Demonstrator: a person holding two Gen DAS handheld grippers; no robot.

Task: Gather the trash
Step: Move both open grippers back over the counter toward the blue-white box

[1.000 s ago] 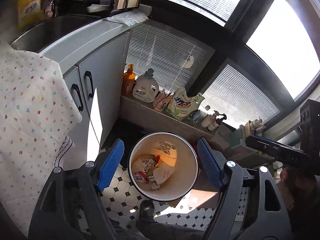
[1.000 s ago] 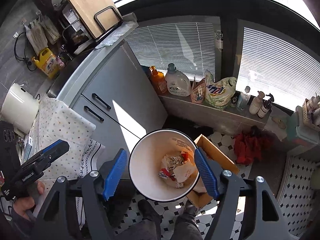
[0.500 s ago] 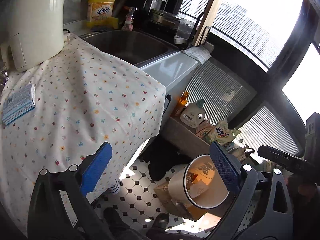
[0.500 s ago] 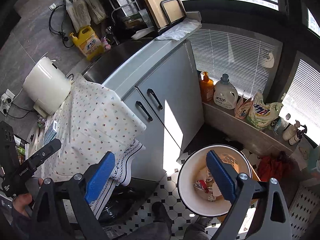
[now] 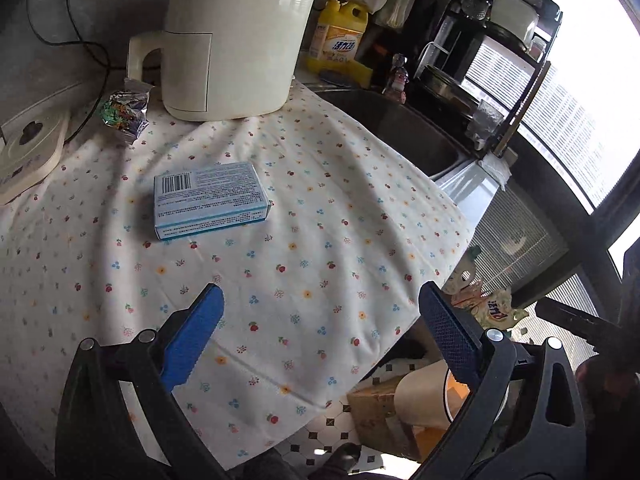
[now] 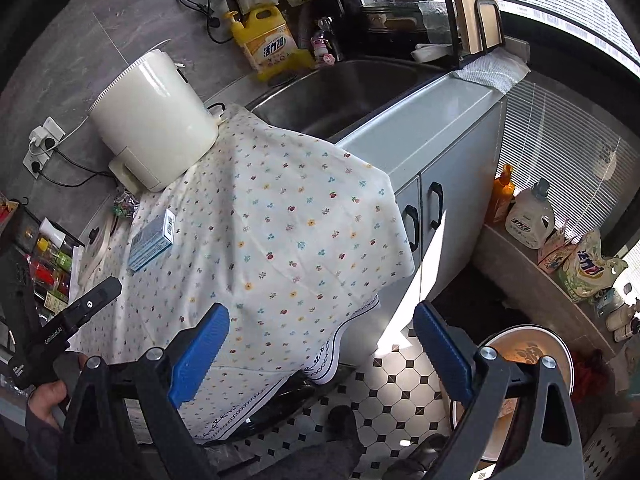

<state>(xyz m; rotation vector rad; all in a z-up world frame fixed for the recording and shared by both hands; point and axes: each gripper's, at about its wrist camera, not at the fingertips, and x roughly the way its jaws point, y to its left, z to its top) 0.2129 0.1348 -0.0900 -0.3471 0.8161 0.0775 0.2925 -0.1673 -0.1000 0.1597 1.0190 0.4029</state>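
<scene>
A: What have you got in your jaws?

B: Nothing. My left gripper (image 5: 320,312) stands spread wide over the flowered cloth (image 5: 320,220) on the counter, with only cloth between its blue pads (image 5: 192,340). My right gripper (image 6: 320,328) is wide apart too, empty, hanging over the cloth's drooping edge and the tiled floor (image 6: 404,376).

A: Where is the trash?

B: A small blue-and-white box (image 5: 210,199) lies flat on the cloth, barcode up, ahead of my left jaws and apart from them. Further back, a crumpled shiny wrapper (image 5: 125,111) sits just beside the cream kettle (image 5: 236,36), by its handle. From the right view the same box (image 6: 153,240) shows near the cloth's left edge.

A: And the bin?

B: The white bin (image 6: 532,344) stands on the floor, low to my right, partly hidden behind my right jaw; I can't make out its contents. In the left view its rim (image 5: 440,392) peeks from under the counter's edge, next to a cardboard box (image 5: 376,408).

A: Anything else close by?

B: A yellow detergent bottle (image 6: 268,44) behind the sink (image 6: 340,92), and my left hand (image 6: 48,400) gripping its handle.
</scene>
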